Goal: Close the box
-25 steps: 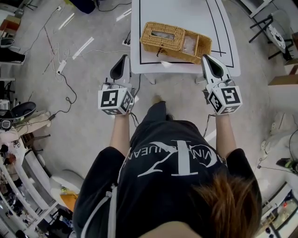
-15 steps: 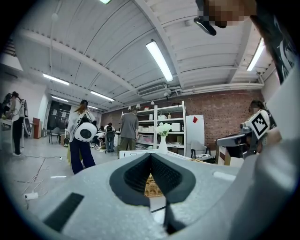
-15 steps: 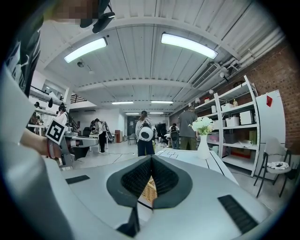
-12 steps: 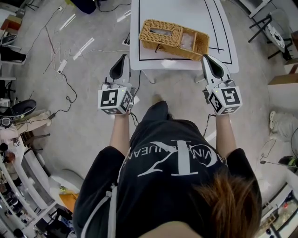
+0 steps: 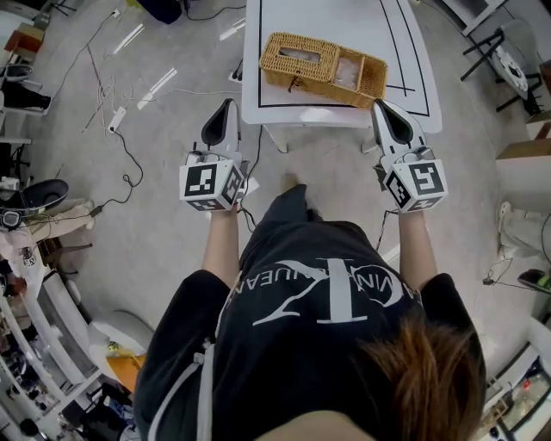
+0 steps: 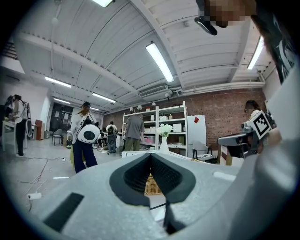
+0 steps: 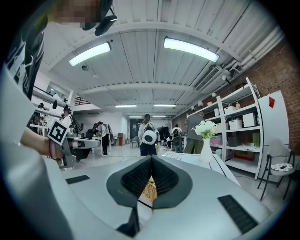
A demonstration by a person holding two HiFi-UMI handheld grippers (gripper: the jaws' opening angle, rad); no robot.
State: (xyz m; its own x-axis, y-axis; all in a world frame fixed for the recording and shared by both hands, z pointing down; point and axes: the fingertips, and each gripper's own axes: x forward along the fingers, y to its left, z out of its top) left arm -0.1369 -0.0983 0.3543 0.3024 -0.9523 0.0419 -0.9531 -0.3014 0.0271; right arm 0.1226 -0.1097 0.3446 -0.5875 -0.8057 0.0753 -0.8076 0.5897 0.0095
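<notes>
left claw (image 5: 225, 107) and right claw (image 5: 380, 107) clenched, empty, near the wicker box (image 5: 323, 69) on the table (image 5: 344, 21)

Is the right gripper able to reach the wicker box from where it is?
Probably yes. The right gripper sits at the table's near corner, the wicker box lies just ahead, and nothing stands between them.

The person wears a black short-sleeved T-shirt (image 5: 318, 336) with large white lettering across the back. The left gripper (image 5: 225, 108) and right gripper (image 5: 382, 107) have smooth pale grey shells that taper to a point, lined inside with black ridged pads (image 6: 136, 176). Each carries a white cube (image 5: 212, 185) printed with black square markers. Black rectangular strips (image 7: 236, 213) mark the shells.
</notes>
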